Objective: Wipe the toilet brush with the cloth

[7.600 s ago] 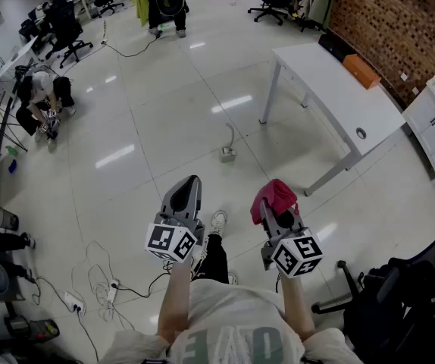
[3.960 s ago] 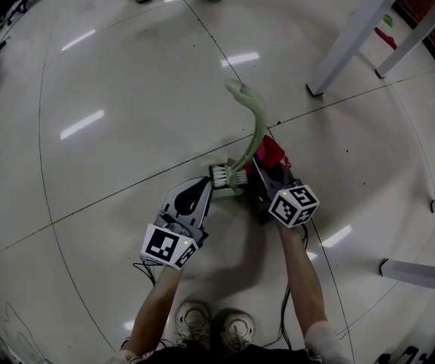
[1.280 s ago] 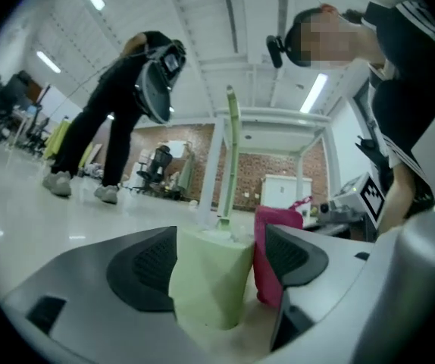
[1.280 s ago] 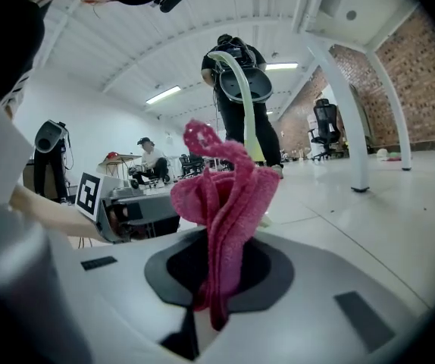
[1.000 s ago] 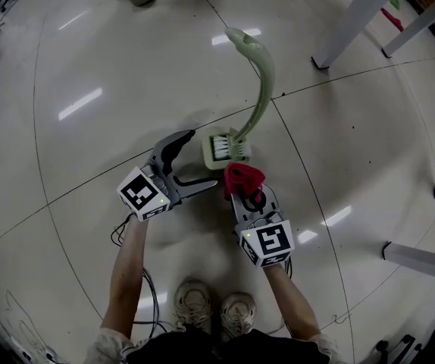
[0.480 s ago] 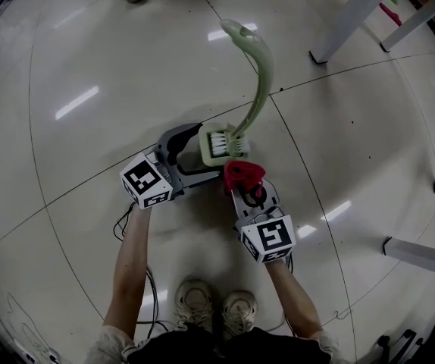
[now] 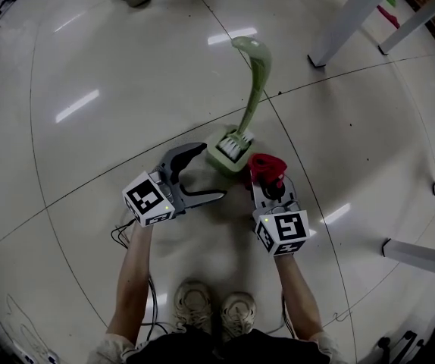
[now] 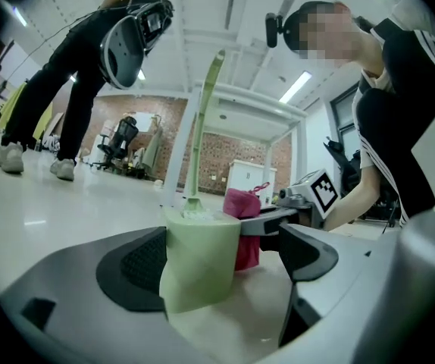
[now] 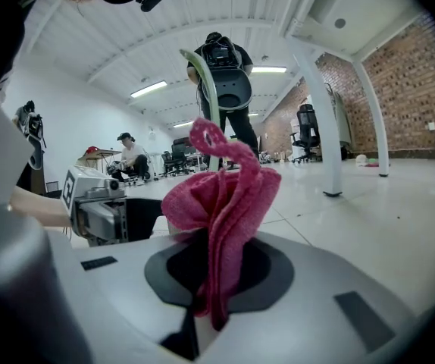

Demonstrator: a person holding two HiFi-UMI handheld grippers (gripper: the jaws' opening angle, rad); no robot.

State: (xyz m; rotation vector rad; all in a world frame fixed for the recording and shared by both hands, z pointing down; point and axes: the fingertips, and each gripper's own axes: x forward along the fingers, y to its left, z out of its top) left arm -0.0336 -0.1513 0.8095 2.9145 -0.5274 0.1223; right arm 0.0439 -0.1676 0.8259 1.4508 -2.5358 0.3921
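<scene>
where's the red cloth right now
In the head view the red cloth sits right of centre, pinched in the right tongs, just right of the green toilet brush holder on the floor.

Fuzzy cloth [image 9: 225, 196], glossy tiled floor [image 7: 89, 67]

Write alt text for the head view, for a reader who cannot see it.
Seen from above, the right tool grips a red cloth beside a green toilet brush standing in its holder on a glossy floor. The left tool is open, facing the holder.
</scene>
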